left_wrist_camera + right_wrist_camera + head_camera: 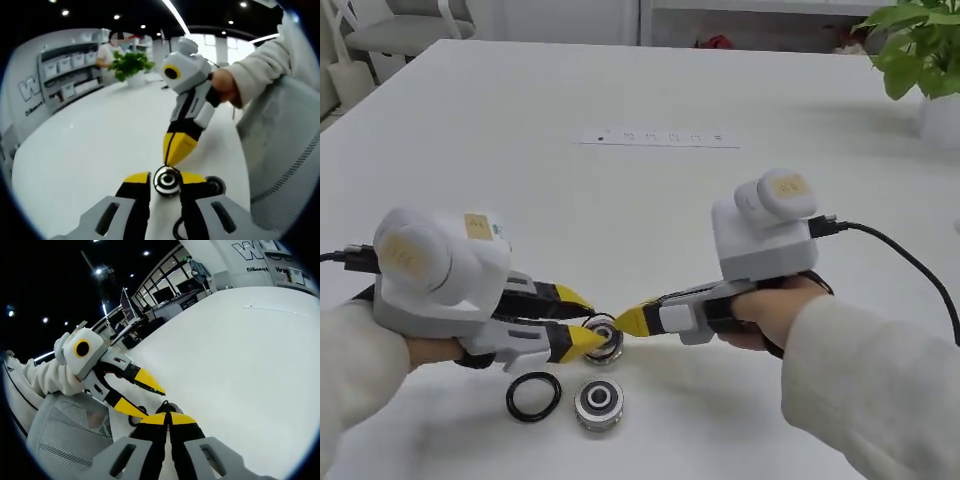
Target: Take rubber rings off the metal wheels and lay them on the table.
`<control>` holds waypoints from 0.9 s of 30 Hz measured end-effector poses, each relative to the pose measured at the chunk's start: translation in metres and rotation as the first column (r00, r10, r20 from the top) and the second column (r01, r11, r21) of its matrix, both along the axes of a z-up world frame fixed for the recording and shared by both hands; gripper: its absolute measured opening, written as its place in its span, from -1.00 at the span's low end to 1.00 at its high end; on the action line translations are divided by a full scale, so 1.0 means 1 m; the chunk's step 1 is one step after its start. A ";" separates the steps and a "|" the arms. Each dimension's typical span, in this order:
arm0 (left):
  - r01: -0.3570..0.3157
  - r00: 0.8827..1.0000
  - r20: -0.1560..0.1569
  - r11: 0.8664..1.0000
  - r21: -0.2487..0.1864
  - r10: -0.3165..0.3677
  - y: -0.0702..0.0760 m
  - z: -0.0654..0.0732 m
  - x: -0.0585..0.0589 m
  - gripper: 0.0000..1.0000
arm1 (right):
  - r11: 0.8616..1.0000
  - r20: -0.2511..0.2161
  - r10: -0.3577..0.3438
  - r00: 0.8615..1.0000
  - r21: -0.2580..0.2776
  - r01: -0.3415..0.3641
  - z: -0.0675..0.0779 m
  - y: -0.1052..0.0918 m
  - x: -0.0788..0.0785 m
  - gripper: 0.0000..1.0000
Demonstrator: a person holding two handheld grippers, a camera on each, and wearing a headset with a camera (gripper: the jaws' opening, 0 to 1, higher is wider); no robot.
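Behind ring [533, 396] and second wheel [599, 403], left gripper [593, 321] tight on first wheel [606, 338]; right gripper [622, 322], jaws together.

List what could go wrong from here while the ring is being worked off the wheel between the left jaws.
1. The right gripper, jaws together, pokes at the edge of the clamped wheel. The left gripper holds it only by its tips, so a sideways pull may twist it free.
2. The loose ring and second wheel lie close beside the work, so a slip could knock them away.
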State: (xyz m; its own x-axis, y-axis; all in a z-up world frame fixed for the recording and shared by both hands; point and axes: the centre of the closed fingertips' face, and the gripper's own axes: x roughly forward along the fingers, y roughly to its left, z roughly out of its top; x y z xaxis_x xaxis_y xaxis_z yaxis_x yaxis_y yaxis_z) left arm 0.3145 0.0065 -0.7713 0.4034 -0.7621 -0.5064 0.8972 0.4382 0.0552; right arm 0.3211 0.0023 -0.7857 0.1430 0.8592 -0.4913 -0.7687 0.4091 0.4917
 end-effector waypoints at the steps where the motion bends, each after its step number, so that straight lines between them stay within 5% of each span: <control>1: -0.007 1.000 0.006 1.000 -0.014 0.007 0.000 0.006 0.001 -0.48 | 1.000 -0.001 -0.002 1.000 0.002 0.002 0.001 0.000 0.000 -1.00; 10: -0.012 0.999 0.044 0.999 -0.039 0.014 0.013 0.037 -0.001 -0.18 | 1.000 -0.004 -0.019 1.000 0.022 0.019 0.007 -0.002 0.002 -1.00; 21: -0.078 0.991 0.104 0.996 -0.046 0.083 0.046 0.064 -0.001 0.20 | 0.998 -0.009 -0.047 0.999 0.044 0.047 0.013 -0.004 0.004 -1.00; 27: -0.127 0.986 0.095 0.988 -0.085 0.135 0.064 0.069 -0.009 0.31 | 0.992 -0.012 -0.087 0.996 0.088 0.088 0.025 -0.008 0.009 -1.00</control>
State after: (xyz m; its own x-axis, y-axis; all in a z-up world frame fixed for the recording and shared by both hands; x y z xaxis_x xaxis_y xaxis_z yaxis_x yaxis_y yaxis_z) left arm 0.3053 0.0702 -0.7023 0.5478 -0.7352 -0.3991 0.8236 0.5577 0.1031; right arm 0.3299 -0.0055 -0.7608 0.2160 0.8837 -0.4152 -0.7276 0.4293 0.5350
